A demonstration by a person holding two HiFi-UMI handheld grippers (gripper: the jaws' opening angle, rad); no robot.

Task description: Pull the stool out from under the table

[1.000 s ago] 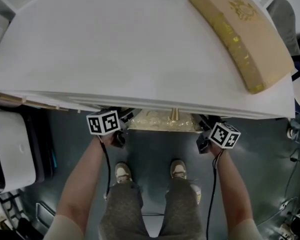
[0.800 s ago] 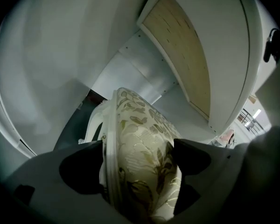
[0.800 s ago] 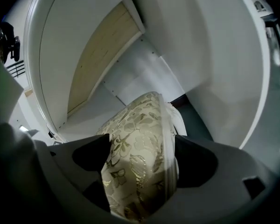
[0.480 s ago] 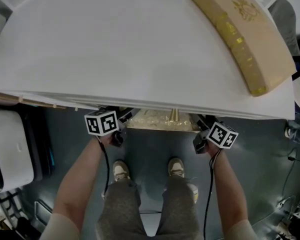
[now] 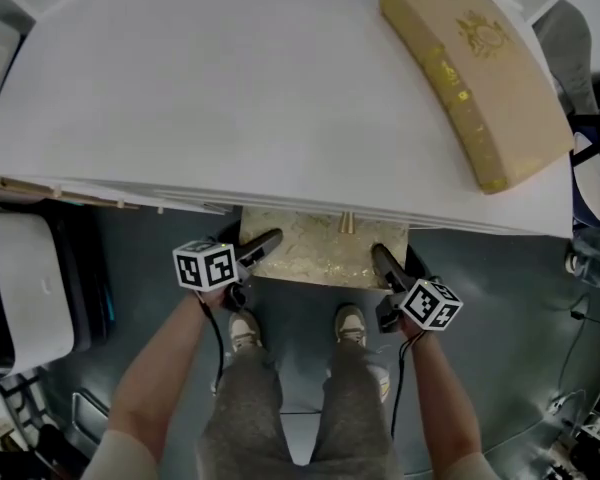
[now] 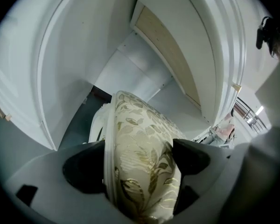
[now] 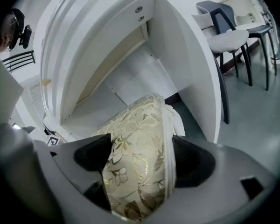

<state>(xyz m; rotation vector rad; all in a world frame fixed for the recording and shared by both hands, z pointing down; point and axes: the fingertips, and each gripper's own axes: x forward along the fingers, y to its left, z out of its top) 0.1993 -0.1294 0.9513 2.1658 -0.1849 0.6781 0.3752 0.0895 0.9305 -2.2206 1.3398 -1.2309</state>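
Observation:
The stool [image 5: 320,248] has a cream seat with gold leaf pattern and a white frame; its near part sticks out from under the white table [image 5: 230,98]. My left gripper [image 5: 262,246] is shut on the seat's left edge, and in the left gripper view the cushion [image 6: 140,162] is pinched between both jaws of the left gripper [image 6: 139,158]. My right gripper [image 5: 384,265] is shut on the seat's right edge, the cushion [image 7: 137,167] filling the right gripper [image 7: 139,158] in the right gripper view. The stool's legs are hidden.
A tan curved cushion [image 5: 475,68] lies on the tabletop's far right. The person's feet [image 5: 298,330] stand on the grey floor just behind the stool. A white box [image 5: 20,288] sits at the left, and a grey chair [image 7: 231,36] stands off to the right.
Both grippers have drawn back toward the person with the stool seat in them, and much more of the patterned seat now shows beyond the table's edge.

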